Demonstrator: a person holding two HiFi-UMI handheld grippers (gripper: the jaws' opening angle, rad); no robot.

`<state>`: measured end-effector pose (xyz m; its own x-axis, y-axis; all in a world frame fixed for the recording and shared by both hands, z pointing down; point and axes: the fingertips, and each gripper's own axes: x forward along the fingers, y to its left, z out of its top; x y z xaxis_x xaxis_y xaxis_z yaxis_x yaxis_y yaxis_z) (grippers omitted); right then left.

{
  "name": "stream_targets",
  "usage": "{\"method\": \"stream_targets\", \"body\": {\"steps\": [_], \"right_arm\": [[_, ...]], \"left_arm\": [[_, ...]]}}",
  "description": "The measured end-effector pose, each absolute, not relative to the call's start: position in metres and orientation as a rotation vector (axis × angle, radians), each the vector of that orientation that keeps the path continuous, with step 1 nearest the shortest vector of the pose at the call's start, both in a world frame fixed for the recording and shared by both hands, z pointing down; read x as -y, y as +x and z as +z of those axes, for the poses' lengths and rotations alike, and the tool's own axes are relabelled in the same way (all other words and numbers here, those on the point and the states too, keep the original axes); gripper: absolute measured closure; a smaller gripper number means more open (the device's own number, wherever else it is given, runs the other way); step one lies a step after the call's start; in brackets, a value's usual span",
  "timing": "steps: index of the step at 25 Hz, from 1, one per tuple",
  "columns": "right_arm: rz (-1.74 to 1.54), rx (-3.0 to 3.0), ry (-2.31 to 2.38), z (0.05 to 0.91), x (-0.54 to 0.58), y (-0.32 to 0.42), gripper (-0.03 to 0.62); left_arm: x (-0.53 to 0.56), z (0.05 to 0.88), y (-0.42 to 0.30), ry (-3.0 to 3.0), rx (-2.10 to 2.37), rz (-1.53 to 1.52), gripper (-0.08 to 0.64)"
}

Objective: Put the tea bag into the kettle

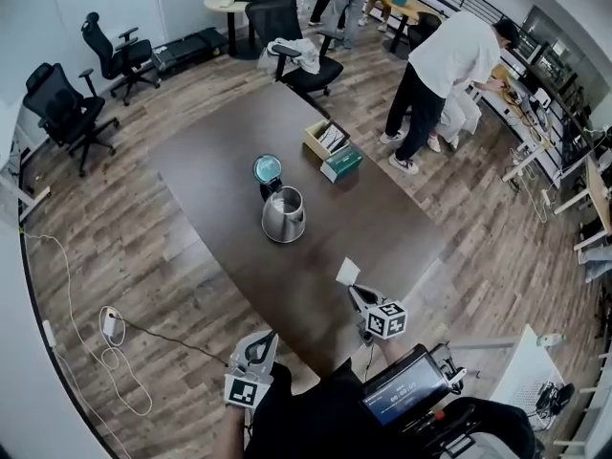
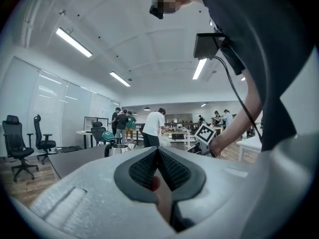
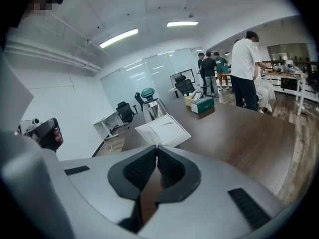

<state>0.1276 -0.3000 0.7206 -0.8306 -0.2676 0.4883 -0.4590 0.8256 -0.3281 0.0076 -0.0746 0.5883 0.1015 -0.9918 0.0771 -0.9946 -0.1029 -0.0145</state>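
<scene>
A steel kettle (image 1: 284,215) stands mid-table with its teal lid (image 1: 268,169) flipped up. My right gripper (image 1: 356,293) hovers over the table's near end, right of and nearer than the kettle. It is shut on a white square tea bag (image 1: 348,273). In the right gripper view the tea bag (image 3: 163,130) sticks out flat from the closed tips (image 3: 156,147), with the kettle (image 3: 153,108) farther ahead. My left gripper (image 1: 256,350) is at the table's near edge, shut with nothing in it. In the left gripper view its tips (image 2: 158,150) meet, and the kettle (image 2: 118,148) shows small beyond.
An open cardboard box (image 1: 327,139) and a green box (image 1: 341,163) lie on the dark table (image 1: 220,161) beyond the kettle. Office chairs (image 1: 292,36) stand at the far end. A person in a white shirt (image 1: 442,65) bends over a desk to the right.
</scene>
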Motion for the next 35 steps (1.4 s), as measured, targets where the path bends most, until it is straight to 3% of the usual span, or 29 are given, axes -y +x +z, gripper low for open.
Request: {"method": "stream_targets", "body": {"steps": [7,25,35], "right_arm": [[0.647,2.723,0.64,0.665,0.221,0.141,0.574],[0.667,2.895,0.576,0.635,0.126,0.205,0.575],[0.576,2.892,0.654,0.612,0.106,0.159,0.575]], "left_arm": [[0.055,0.594,-0.005,2.324,1.979,0.084,0.56],[0.02,0.583,0.095,2.355,1.892,0.192,0.56],[0.002,0.564,0.044,2.442,1.837,0.058,0.56]]}}
